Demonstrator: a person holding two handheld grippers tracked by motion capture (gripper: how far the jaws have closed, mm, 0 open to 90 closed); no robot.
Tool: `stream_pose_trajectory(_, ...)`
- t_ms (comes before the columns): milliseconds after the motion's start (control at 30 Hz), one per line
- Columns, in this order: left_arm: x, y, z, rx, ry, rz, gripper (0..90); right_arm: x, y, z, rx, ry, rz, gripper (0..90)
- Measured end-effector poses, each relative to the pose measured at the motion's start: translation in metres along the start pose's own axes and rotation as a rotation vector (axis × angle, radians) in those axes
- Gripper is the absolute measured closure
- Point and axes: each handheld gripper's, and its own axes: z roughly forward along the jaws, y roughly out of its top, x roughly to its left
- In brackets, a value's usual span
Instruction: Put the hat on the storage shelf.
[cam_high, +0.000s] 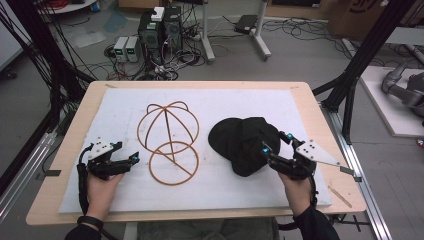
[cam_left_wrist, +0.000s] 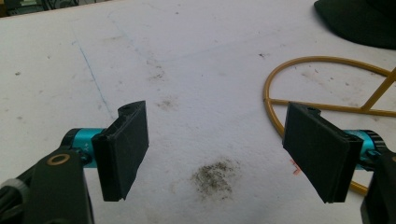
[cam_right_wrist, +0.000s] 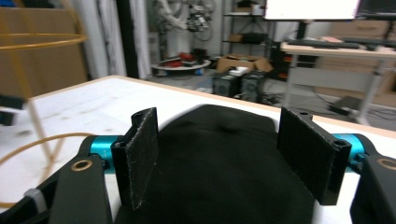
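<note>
The right claw (cam_high: 276, 145) is wide open and grips nothing; its two black pads stand far apart, and the black cap (cam_high: 243, 142) lies right in front of them, with its near edge reaching in between the pads; in the right claw's own view the cap (cam_right_wrist: 219, 154) is blurry, so I cannot tell if a pad touches it. The cap sits flat on the white mat (cam_high: 120, 190) that covers the bench (cam_high: 75, 120).

The left claw (cam_high: 131, 161) is open too, and nothing is between its pads; just bare white mat (cam_left_wrist: 187, 70) with a dark smudge (cam_left_wrist: 212, 177) lies under it. Just beside its right pad is the round base of the yellow wire hat stand (cam_left_wrist: 280, 116); a corner of the cap (cam_left_wrist: 355, 23) shows far off past that. From above, the wire hat stand (cam_high: 168, 142) lies between the two claws, near the cap but not touching it. A hand (cam_high: 102, 192) holds the left claw low by the near edge of the bench.
</note>
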Motion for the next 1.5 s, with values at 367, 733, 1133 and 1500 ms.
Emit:
stream_pose_trajectory(367,0.0,0.0,0.0,0.003,-0.002,0.001,22.9,0.044,0.001,0.031,0.088,0.132,0.043,28.8)
stream_pose_trajectory(733,0.0,0.0,0.0,-0.002,-0.014,0.008,23.1,0.056,-0.006,0.049,0.192,0.082,0.029,28.8)
stream_pose_trajectory(1133,-0.001,0.0,0.001,0.009,-0.008,0.014,23.4,0.059,-0.008,0.05,0.228,0.076,0.09,28.8)
stream_pose_trajectory(1500,0.0,0.001,0.003,0.023,-0.006,0.006,24.0,0.066,-0.01,0.055,0.271,0.004,0.113,32.5)
